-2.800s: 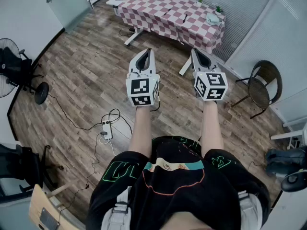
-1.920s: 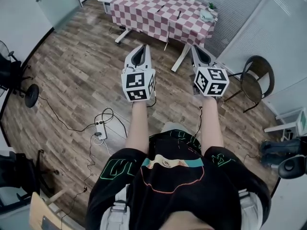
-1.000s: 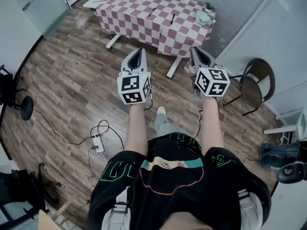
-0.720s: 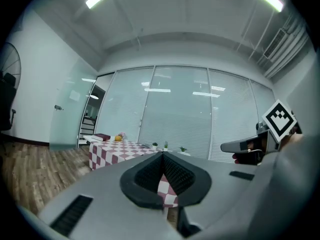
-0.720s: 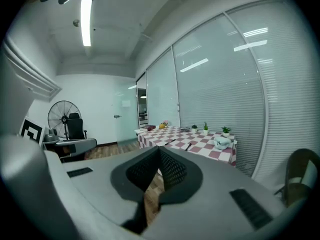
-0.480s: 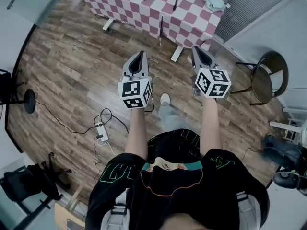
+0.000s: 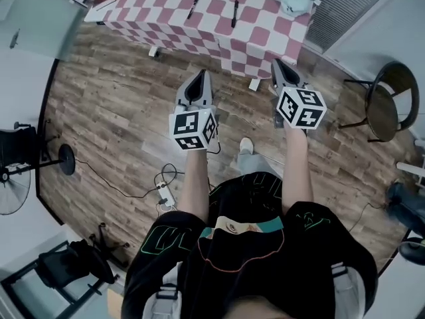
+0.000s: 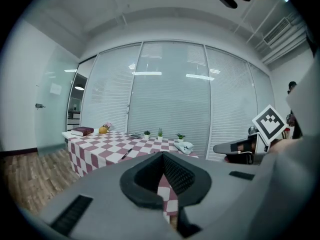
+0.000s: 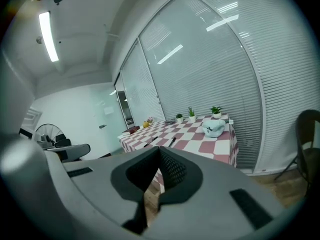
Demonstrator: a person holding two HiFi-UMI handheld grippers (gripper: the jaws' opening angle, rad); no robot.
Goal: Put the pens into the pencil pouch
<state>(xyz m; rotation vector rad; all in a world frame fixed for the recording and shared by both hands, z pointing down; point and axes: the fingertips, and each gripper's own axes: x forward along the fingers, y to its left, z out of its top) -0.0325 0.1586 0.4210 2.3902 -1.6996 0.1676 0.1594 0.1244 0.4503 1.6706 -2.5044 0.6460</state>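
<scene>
open floor (image 7: 119, 105) to table (image 7: 265, 33), chair (image 7: 380, 111) rt, fan (image 7: 12, 193) lt

Your right gripper (image 9: 159, 151) has its jaws pressed together, nothing between them. Past the tips you're looking at the checkered table (image 9: 219, 148). A dark pen (image 9: 151, 141) and a second pen (image 9: 172, 141) lie near each other on the cloth. The pale pencil pouch (image 9: 213, 127) sits apart from them toward the right end, and the small potted plants (image 9: 216, 112) line the far edge by the blinds (image 9: 225, 59).
</scene>
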